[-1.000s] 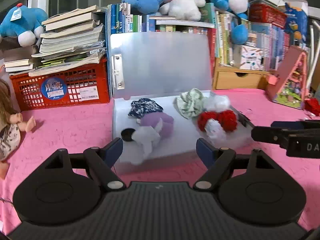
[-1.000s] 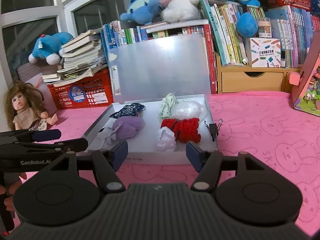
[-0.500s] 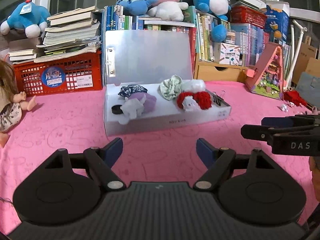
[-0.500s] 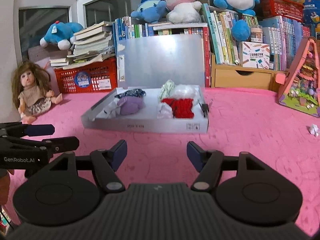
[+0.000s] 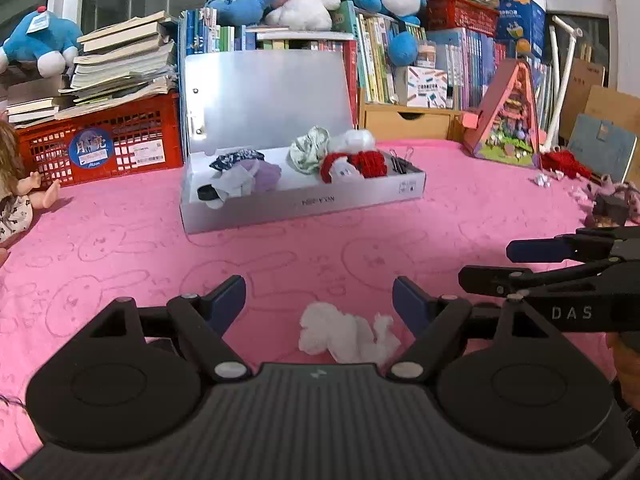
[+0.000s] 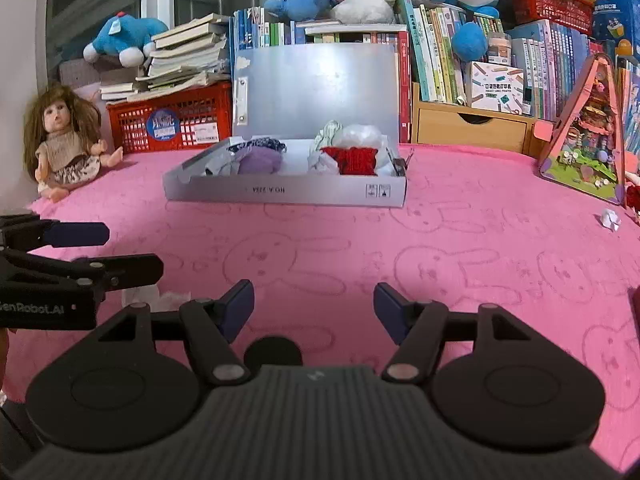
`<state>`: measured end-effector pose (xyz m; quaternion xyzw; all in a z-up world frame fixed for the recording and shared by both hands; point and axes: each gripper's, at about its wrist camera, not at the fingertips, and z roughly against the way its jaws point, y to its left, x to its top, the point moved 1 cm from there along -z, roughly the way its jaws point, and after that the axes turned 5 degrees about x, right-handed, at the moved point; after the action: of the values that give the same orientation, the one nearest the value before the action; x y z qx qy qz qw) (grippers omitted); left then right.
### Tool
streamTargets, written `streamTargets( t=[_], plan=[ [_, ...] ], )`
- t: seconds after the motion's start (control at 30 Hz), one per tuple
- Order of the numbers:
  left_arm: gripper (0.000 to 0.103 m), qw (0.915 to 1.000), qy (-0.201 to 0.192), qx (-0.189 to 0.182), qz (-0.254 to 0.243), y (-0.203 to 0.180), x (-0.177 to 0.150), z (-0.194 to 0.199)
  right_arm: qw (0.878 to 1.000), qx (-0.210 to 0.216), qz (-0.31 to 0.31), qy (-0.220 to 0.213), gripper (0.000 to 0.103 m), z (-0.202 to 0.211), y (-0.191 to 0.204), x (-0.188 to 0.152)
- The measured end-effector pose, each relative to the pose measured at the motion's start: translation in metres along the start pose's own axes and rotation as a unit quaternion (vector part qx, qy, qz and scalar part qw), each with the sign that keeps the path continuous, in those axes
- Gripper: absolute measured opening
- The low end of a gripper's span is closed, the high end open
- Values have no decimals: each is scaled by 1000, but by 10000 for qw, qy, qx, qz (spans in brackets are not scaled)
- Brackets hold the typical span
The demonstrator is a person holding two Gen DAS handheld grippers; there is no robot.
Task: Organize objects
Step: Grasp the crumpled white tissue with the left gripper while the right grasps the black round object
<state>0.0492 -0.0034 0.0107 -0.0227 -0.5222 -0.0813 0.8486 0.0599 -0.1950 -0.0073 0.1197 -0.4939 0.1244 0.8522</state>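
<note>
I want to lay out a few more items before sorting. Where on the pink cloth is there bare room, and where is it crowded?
The widest bare stretch of the pink cloth lies between the open grey box and both grippers, running right toward the triangular toy house. Crowded: the box's inside, the right edge with red yarn and scraps, and the near edge by the white scrunchie and black disc.

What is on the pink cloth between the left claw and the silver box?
Right by the left claw lies a white fluffy scrunchie. Past it, up to the silver box, just bare pink cloth, as the left wrist view shows.
</note>
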Motion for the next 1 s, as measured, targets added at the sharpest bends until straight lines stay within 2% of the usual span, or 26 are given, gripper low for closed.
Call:
streamTargets(
  t=[0.77,1.0],
  plan=[
    [83,9999,136,-35,-85,-12,-24,-7,9996,-46,255,-79,78,12,17,-32],
    [81,9998,174,-26,-11,-13,-27,-10,9996,15,235,-125,68,13,22,-34]
  ],
)
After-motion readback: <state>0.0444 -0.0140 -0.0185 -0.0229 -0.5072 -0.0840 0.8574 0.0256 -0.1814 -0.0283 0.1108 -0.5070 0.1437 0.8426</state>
